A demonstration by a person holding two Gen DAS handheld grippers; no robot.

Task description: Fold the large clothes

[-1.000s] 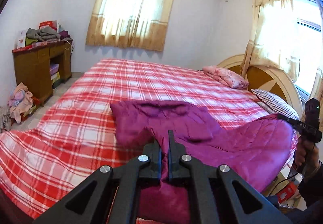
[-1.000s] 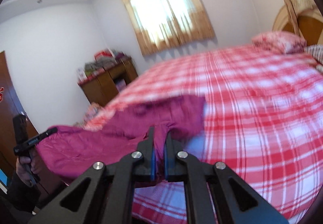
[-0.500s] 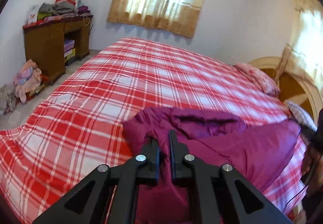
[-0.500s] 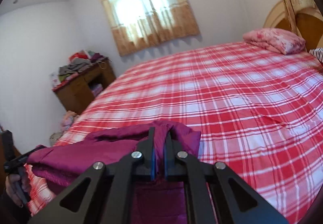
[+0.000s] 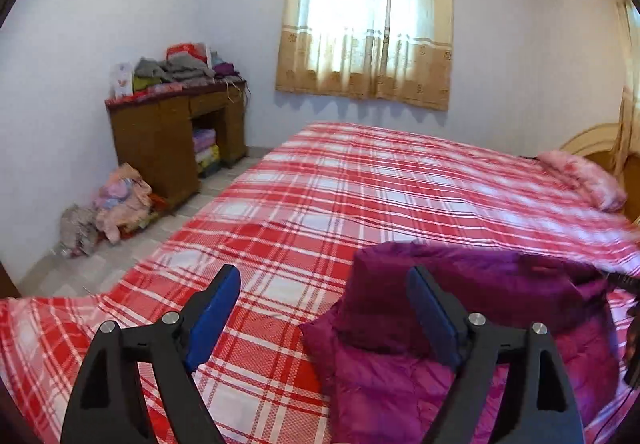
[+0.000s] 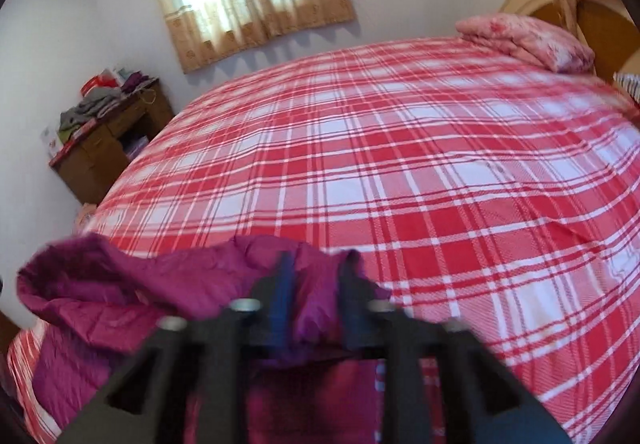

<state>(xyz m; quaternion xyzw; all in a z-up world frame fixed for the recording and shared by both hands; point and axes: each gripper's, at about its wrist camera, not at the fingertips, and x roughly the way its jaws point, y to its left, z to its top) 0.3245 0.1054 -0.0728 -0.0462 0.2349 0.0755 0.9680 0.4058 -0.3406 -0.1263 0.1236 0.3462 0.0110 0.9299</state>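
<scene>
A magenta padded jacket [image 5: 460, 324] lies bunched at the near edge of the bed with the red plaid cover [image 5: 360, 184]. My left gripper [image 5: 324, 308] is wide open and empty, its right finger just in front of the jacket's left edge. In the right wrist view the jacket [image 6: 140, 296] spreads to the left. My right gripper [image 6: 316, 284] is blurred, with its jaws partly apart and a fold of the jacket between them.
A wooden desk [image 5: 176, 132] piled with clothes stands by the far left wall, with a heap of clothes [image 5: 116, 204] on the floor beside it. A pink pillow [image 6: 528, 40] lies at the headboard. A curtained window [image 5: 368, 16] is behind the bed.
Both grippers were shut on the jacket and lowered it onto the bed. The left gripper has opened wide and let go. The right gripper's jaws have parted.
</scene>
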